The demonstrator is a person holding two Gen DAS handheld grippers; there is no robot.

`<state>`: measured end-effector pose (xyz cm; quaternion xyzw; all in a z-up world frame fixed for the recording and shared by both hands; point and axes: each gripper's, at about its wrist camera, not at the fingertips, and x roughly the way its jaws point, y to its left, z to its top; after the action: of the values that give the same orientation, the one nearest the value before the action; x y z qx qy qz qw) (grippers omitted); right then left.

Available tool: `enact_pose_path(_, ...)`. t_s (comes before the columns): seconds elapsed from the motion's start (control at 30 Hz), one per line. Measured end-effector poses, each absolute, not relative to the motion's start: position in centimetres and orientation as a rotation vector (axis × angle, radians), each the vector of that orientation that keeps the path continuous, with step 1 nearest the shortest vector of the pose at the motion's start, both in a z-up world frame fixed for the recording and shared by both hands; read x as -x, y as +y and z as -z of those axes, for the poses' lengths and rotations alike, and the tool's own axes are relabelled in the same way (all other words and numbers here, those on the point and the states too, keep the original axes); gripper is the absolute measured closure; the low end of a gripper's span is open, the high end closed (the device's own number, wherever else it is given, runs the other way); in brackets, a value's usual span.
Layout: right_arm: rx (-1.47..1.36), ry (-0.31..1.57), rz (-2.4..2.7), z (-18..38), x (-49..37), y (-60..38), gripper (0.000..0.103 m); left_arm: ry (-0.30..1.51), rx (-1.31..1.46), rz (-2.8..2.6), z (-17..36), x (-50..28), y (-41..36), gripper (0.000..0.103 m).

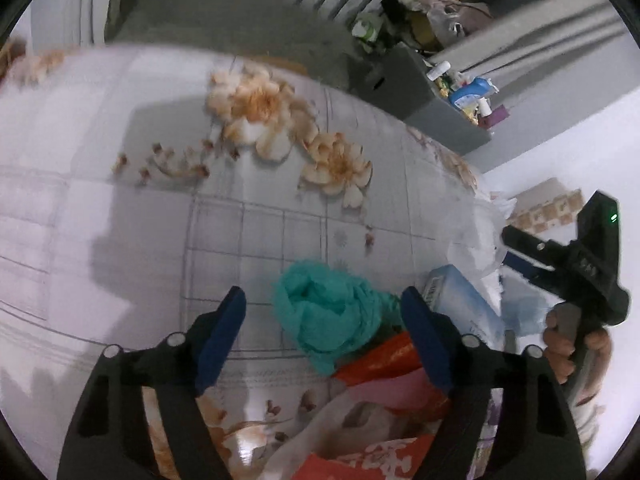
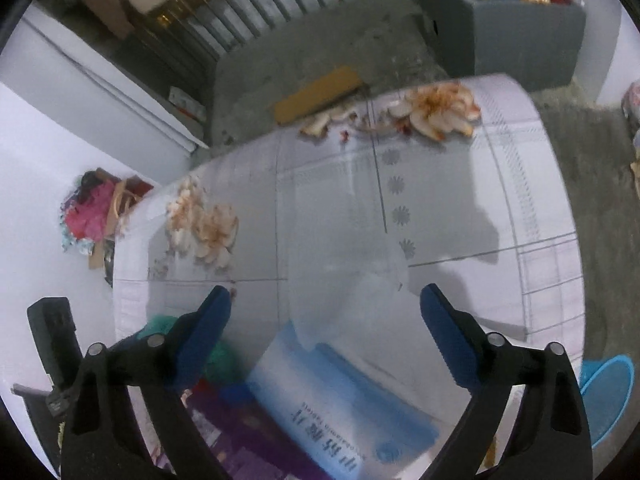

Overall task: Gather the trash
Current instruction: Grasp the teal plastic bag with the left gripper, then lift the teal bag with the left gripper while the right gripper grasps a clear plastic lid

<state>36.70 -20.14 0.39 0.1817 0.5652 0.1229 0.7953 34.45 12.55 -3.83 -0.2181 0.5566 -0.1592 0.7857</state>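
Observation:
On a table with a flowered cloth (image 1: 248,216) lies a heap of trash. My left gripper (image 1: 323,296) hangs open over a crumpled teal wad (image 1: 328,312), which sits between the blue fingers without touching the pads. An orange-red wrapper (image 1: 384,360) lies just below the wad. To the right are a blue-and-white box (image 1: 460,300) and a clear plastic bag (image 1: 476,236). My right gripper (image 2: 324,292) stands open above the same box (image 2: 332,400) and bag (image 2: 352,280), gripping nothing. A purple packet (image 2: 240,432) and the teal wad (image 2: 216,356) lie by its left finger.
A hand (image 1: 576,344) holds the right tool at the table's right edge. A grey cabinet (image 2: 520,32) loaded with bottles stands beyond the table. A blue basket (image 2: 608,392) sits on the floor at the right, a heap of coloured cloth (image 2: 96,212) at the left. Cardboard (image 2: 320,94) lies at the far edge.

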Motion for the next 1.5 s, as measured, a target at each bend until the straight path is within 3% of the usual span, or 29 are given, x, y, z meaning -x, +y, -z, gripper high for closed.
enact_pose_path(0.17,-0.434,1.239,-0.264,0.0,-37.0,-21.1,0.031,1.219,0.566,0.360,4.7,-34.6,13.1,0.053)
enact_pose_path(0.23,-0.462,1.246,-0.275,0.0,-37.0,-21.5,0.044,1.201,0.576,0.358,4.2,-34.4,13.4,0.055)
enact_pose_path(0.43,-0.486,1.208,-0.271,-0.2,-36.7,-21.7,0.048,1.066,0.516,0.353,1.0,-33.7,13.7,0.057)
enact_pose_path(0.47,-0.502,1.200,-0.275,-0.4,-36.6,-21.9,0.054,1.042,0.500,0.348,0.4,-33.6,13.7,0.058)
enact_pose_path(0.5,-0.514,1.196,-0.281,-0.5,-36.5,-22.1,0.069,1.008,0.479,0.340,-0.6,-33.3,13.6,0.058)
enact_pose_path(0.57,-0.546,1.187,-0.298,-0.9,-36.3,-22.5,0.077,0.958,0.458,0.334,-2.0,-32.7,13.7,0.058)
enact_pose_path(0.87,-0.532,1.161,-0.289,-1.6,-35.2,-22.9,0.096,0.840,0.358,0.320,-5.5,-30.6,12.4,0.058)
enact_pose_path(1.0,-0.531,1.144,-0.281,-1.9,-35.1,-23.0,0.097,0.807,0.354,0.308,-6.3,-30.0,12.5,0.059)
enact_pose_path(1.07,-0.520,1.137,-0.274,-2.1,-35.2,-22.8,0.093,0.792,0.347,0.303,-6.6,-29.9,12.4,0.059)
enact_pose_path(1.17,-0.467,1.129,-0.263,-2.4,-35.7,-22.3,0.073,0.781,0.335,0.302,-6.9,-29.8,12.4,0.059)
enact_pose_path(1.2,-0.455,1.130,-0.257,-2.4,-35.8,-22.2,0.072,0.781,0.332,0.301,-6.8,-29.9,12.3,0.059)
enact_pose_path(1.43,-0.397,1.176,-0.228,-0.3,-37.2,-21.5,0.072,0.797,0.328,0.307,-6.0,-30.6,11.8,0.059)
enact_pose_path(1.5,-0.388,1.184,-0.223,0.2,-37.4,-21.4,0.083,0.797,0.331,0.305,-5.9,-30.9,11.7,0.059)
